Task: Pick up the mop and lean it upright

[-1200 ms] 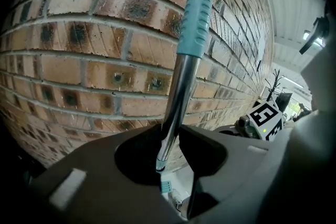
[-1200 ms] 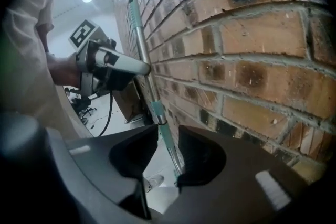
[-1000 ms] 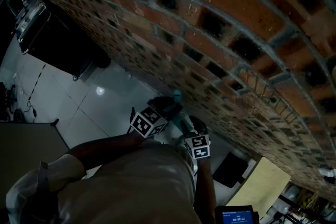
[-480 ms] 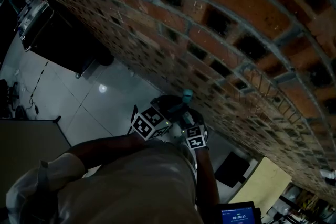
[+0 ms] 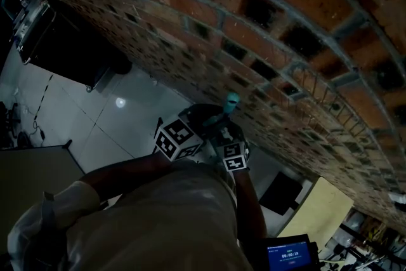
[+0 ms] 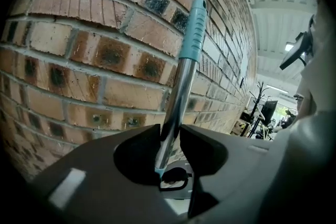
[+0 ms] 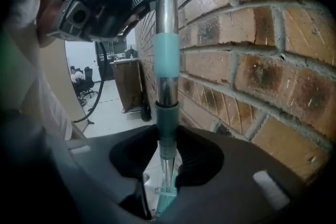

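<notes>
1. The mop (image 6: 193, 29) stands nearly upright, close against the brick wall (image 6: 79, 60), with its long axis vertical and its teal grip end pointing up.
2. The left gripper (image 6: 169, 136) clamps the mop's metal shaft.
3. The right gripper (image 7: 167, 136), lower down the wall, has jaws that have just been closing; they now pinch the mop.

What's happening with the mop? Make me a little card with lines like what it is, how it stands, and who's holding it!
thing: mop handle, shiny metal with a teal grip on top
how it stands: nearly upright
next to it: brick wall, right beside the handle
left gripper: fingers shut on the metal part, higher up
right gripper: fingers have just been closing, shut on the teal collar lower down
touching the wall: cannot tell
</notes>
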Available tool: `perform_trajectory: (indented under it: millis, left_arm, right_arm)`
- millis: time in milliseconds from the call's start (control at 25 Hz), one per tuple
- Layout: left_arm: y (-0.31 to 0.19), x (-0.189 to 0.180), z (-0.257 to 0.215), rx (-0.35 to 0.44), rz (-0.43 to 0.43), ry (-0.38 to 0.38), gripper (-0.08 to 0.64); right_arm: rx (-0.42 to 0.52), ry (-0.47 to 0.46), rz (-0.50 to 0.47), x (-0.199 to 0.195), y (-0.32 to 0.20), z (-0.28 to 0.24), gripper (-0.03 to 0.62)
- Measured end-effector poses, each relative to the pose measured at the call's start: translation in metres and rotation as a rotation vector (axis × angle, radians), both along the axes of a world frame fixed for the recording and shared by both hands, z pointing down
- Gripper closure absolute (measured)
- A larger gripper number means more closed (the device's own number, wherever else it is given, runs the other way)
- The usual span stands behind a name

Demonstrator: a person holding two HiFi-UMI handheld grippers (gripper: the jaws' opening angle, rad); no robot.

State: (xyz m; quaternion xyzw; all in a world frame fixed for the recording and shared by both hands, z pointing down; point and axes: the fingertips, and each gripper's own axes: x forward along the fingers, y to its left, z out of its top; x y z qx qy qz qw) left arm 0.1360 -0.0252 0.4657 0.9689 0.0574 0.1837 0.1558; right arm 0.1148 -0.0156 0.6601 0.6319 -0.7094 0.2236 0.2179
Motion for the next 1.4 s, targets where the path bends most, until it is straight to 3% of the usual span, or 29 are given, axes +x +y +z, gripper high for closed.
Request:
perform_trajectory:
  millis: [120, 320, 720, 1160, 1400]
  left_arm:
    - [0.003, 0.002, -0.005, -0.026, 0.035, 0.059, 0.412]
    - [0.006, -0.002, -0.005, -0.008, 0.086, 0.111, 0.317]
    - [-0.015, -0.032, -0.014, -0.029, 0.110, 0.227, 0.302]
    - [-0.101, -0.071, 0.029, 0.010, -0.034, 0.113, 0.339]
    - [-0.134, -0.087, 0.052, 0.024, -0.067, 0.062, 0.355]
  right_arm:
    - [0.016, -0.015, 0.010, 0.002, 0.001, -0.007, 0.474]
    - [0.040, -0.019, 0.027, 0.003, 0.003, -0.018, 0.476]
    - [0.043, -0.030, 0.062, 0.000, 0.007, -0.029, 0.476]
    - [0.071, -0.022, 0.105, -0.006, 0.009, -0.063, 0.476]
    - [0.100, -0.019, 0.132, -0.011, 0.006, -0.087, 0.476]
